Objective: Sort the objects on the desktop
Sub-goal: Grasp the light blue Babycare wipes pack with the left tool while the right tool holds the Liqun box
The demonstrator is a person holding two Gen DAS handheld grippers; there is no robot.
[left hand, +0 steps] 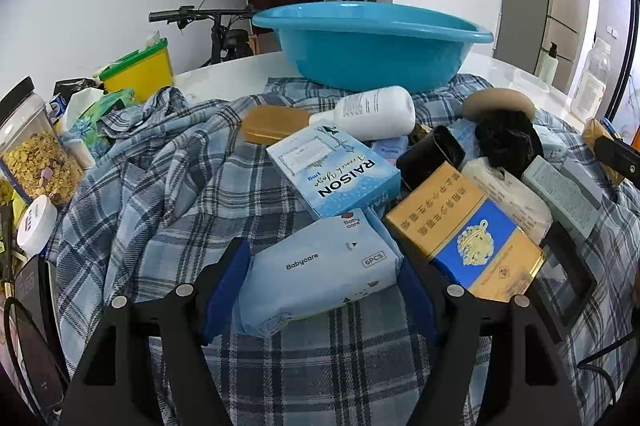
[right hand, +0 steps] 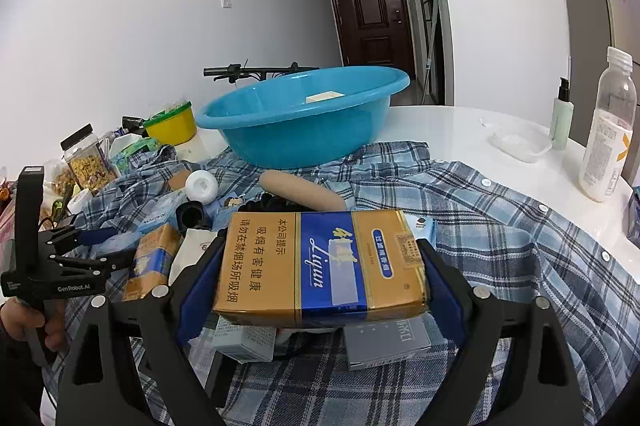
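My left gripper [left hand: 320, 278] is shut on a pale blue Babycare wipes pack [left hand: 320, 272] just above the plaid cloth. Behind it lie a blue RAISON box [left hand: 334, 172], a white bottle [left hand: 372, 114] and a gold-and-blue cigarette carton [left hand: 466, 232]. My right gripper [right hand: 320, 274] is shut on a gold-and-blue Liqun cigarette carton [right hand: 320, 264], held above a pile of small boxes. The left gripper also shows at the left of the right wrist view [right hand: 92, 246]. A blue basin [right hand: 296, 122] stands behind the pile with a pale block [right hand: 325, 97] inside; it also shows in the left wrist view [left hand: 372, 44].
A plaid shirt [left hand: 168, 186] covers the white table [right hand: 460, 124]. A cereal jar [left hand: 38, 150], a white tub [left hand: 36, 224] and a yellow container [left hand: 140, 72] stand at the left. A tall drink bottle [right hand: 610, 130], a pump bottle [right hand: 562, 116] and a clear tray [right hand: 520, 144] stand at the right.
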